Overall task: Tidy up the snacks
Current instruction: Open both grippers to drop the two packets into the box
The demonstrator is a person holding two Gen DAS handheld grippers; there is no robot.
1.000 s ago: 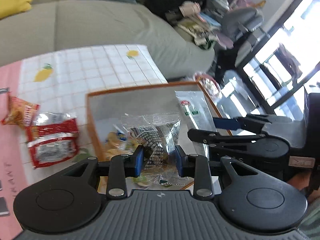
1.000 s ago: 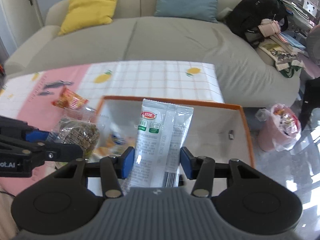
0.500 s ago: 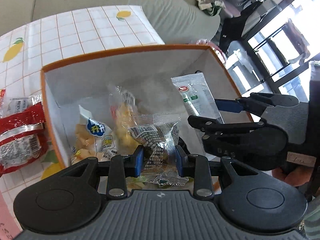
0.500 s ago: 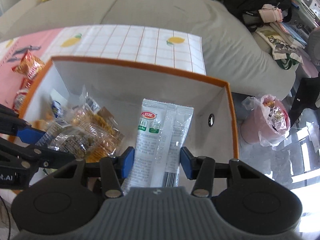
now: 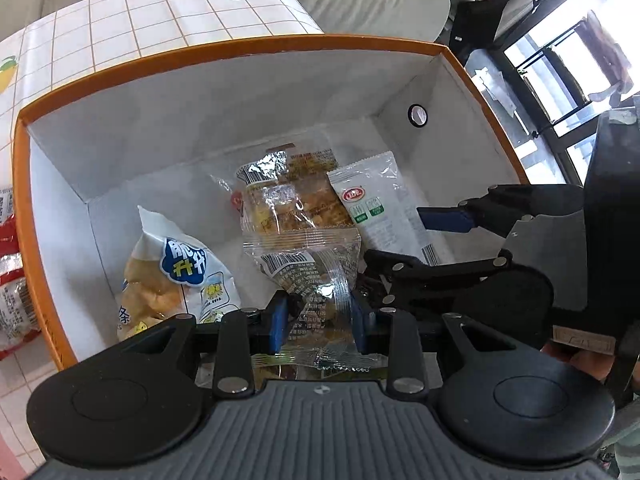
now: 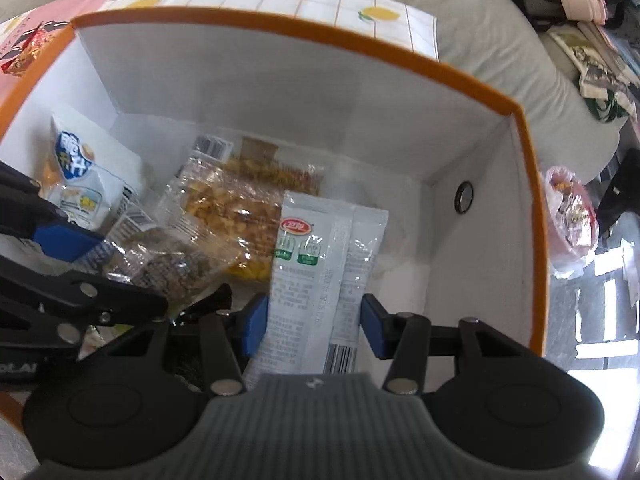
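We hold both packets low inside the orange-rimmed box [image 5: 240,46]; the left gripper [image 5: 318,322] pinches the clear cracker packet [image 5: 316,276] at 6 o'clock; the right gripper [image 6: 314,330] clamps the white sachet [image 6: 320,264]; we should probably release onto bare floor towards 3 o'clock, not the pile

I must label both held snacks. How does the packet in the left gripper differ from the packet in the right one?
The clear packet shows dark brown food; the white packet hides its contents. The clear packet looks short and crinkled; the white packet looks long and flat. Both are clamped above the box.
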